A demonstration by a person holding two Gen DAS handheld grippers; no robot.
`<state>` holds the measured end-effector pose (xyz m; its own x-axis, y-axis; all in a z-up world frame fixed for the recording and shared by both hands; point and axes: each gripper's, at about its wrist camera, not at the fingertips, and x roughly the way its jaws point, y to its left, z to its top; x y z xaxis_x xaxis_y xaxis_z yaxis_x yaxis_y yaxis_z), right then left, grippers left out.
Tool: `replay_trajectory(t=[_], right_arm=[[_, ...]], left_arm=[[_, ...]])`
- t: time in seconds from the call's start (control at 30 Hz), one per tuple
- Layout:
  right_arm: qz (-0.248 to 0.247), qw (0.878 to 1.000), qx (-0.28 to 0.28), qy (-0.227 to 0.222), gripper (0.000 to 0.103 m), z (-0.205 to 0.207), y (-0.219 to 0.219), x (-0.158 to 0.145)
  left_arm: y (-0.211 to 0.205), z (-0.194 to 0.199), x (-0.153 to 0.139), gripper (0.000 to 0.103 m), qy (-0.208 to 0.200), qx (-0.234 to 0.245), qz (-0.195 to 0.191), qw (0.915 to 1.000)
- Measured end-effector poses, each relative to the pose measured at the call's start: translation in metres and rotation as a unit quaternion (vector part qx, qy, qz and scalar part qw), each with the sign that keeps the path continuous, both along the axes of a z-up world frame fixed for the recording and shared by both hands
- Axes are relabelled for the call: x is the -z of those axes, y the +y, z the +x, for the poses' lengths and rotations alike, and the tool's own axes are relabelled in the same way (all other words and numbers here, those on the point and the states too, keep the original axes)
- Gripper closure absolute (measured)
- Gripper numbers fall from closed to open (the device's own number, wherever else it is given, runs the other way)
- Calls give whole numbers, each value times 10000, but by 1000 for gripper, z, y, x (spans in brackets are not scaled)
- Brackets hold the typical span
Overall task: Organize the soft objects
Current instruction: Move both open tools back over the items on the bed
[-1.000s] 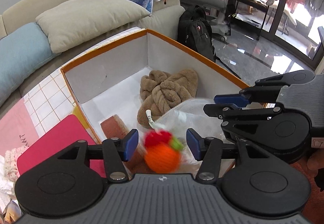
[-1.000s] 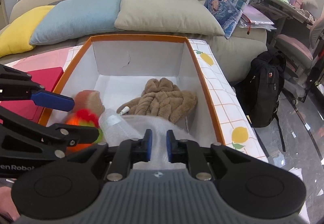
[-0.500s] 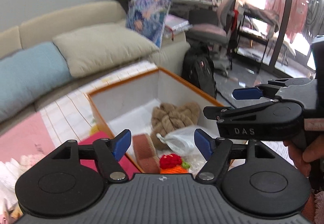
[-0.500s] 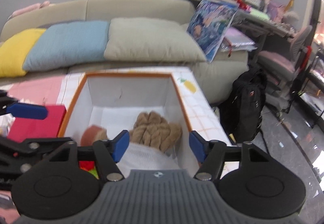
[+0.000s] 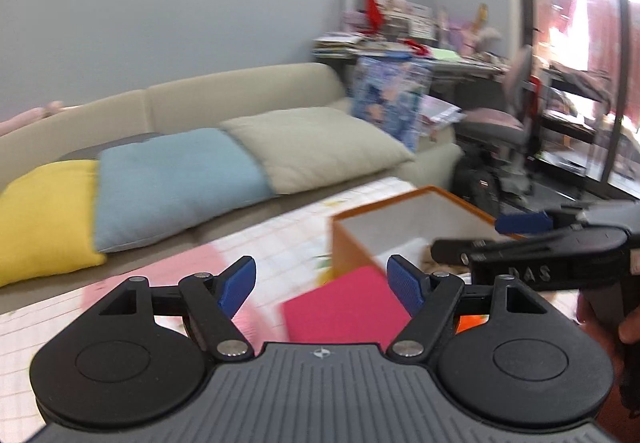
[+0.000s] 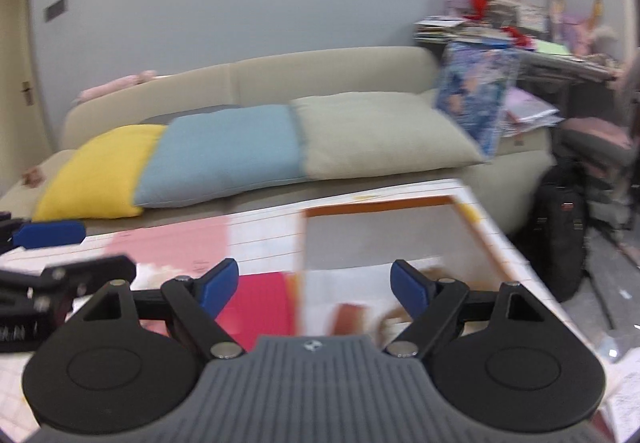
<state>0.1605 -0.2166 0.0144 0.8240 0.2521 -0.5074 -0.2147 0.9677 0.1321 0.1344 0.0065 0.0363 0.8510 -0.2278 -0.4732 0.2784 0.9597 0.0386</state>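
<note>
Holding both grippers up and level, you have nothing between either pair of pads. Your left gripper (image 5: 322, 285) has its jaws spread wide; past the gap sits a magenta pad (image 5: 340, 307) lying flat on the checked tabletop (image 5: 272, 239), below the fingers and not touching them. Your right gripper (image 6: 314, 289) is spread just as wide and empty.

The orange-rimmed box (image 5: 352, 243) with white inner walls is ahead and to the right of your left gripper's jaws, just beyond the magenta pad. In the right wrist view that box (image 6: 380, 205) lies straight ahead, its near end running under the jaws. Inside it, a brown plush bundle (image 6: 400, 313) shows low down beside the right pad, and a reddish-brown piece (image 6: 350, 317) sits left of it; both are blurred, so you can't tell more. In the left wrist view an orange sliver (image 5: 472, 323) peeks out under the right finger link; what it is can't be told from here.

Your right gripper (image 5: 520, 239) crosses the right edge of the left view, over the box. Your left gripper (image 6: 48, 243) pokes in at the left edge of the right view.

Writing: "DAS" reads on the side of the right gripper's body in the left view. Small emblems on both gripper bodies are unreadable.

Behind: beige sofa (image 6: 320, 75) with yellow cushion (image 6: 100, 171), blue cushion (image 6: 228, 155) and grey-beige cushion (image 6: 380, 135).
</note>
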Motion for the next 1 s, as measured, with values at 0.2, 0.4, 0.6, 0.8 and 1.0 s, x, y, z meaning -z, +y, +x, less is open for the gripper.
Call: replay_trajectory(t=[0.2,0.4,0.6,0.8,1.0], right_arm=[[-27,9968,-795,72,20,-11,59,7],[-65,9909,-1333,154,20,-17,106,15],[-209,9833,-1797,211,19,-20,152,24],[-386,9770,-2072,329,19,-20,183,33],[-583,9728,-2191,476,19,-18,200,41]], left_arm=[[54,-17,11,15,-53,-451,291,9985],[106,-33,45,15,185,-609,719,9954],[159,-52,81,16,250,-424,1049,9933],[211,-67,116,22,288,-533,1719,9833],[257,-80,132,22,456,-834,1740,9802]])
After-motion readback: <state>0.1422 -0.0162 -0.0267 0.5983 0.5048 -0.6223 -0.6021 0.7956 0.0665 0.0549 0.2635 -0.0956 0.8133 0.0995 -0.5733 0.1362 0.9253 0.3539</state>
